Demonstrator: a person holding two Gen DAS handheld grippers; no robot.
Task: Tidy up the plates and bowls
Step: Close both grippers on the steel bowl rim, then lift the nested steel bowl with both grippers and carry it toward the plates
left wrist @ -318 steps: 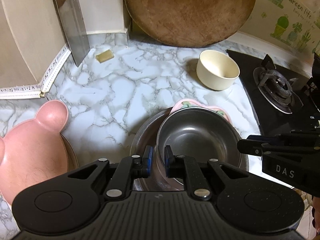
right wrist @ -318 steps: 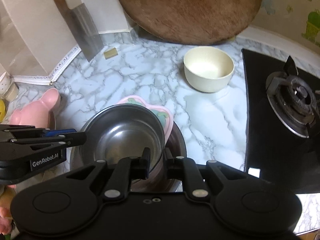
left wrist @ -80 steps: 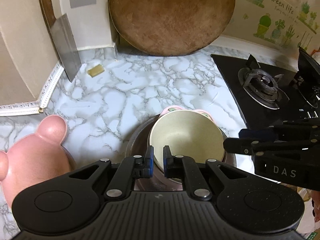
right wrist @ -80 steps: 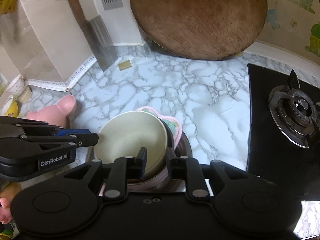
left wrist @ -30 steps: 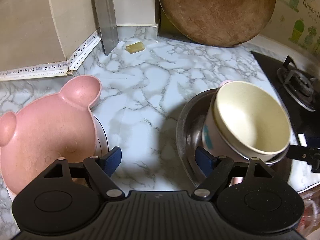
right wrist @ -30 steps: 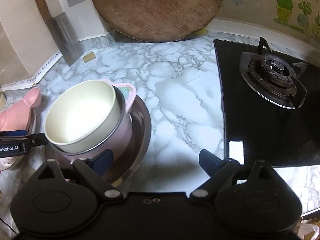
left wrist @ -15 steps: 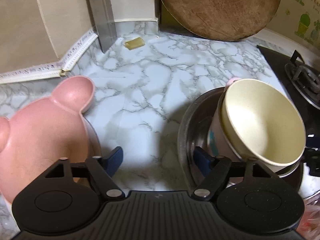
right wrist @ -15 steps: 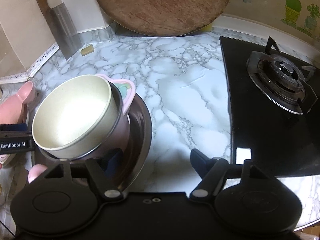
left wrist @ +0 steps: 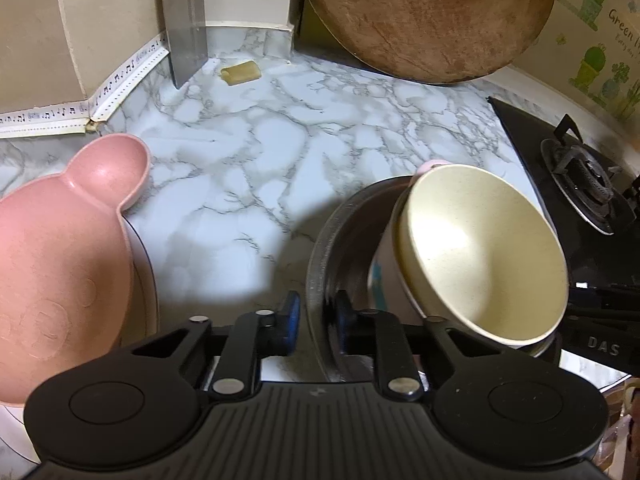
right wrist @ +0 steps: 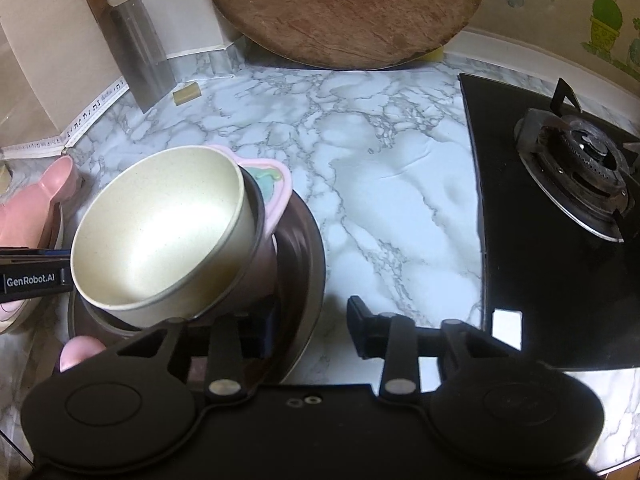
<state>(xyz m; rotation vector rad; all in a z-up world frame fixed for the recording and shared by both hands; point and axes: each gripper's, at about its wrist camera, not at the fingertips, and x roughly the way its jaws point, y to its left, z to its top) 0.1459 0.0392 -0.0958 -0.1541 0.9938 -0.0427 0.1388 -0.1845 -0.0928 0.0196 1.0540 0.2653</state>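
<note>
Left gripper (left wrist: 314, 322) fingers clamp the rim of the wide steel basin (left wrist: 320, 248) on the marble table (left wrist: 248, 168). Right gripper (right wrist: 308, 330) fingers are spread, straddling the opposite rim. The cream round bowl (right wrist: 160, 236) sits tilted atop the stack inside.

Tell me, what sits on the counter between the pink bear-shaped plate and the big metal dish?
Nothing: in the left wrist view, only bare marble counter separates the pink bear-shaped plate from the metal dish.

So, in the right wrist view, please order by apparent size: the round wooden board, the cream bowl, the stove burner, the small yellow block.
1. round wooden board
2. cream bowl, though nearness enlarges it
3. stove burner
4. small yellow block
</note>
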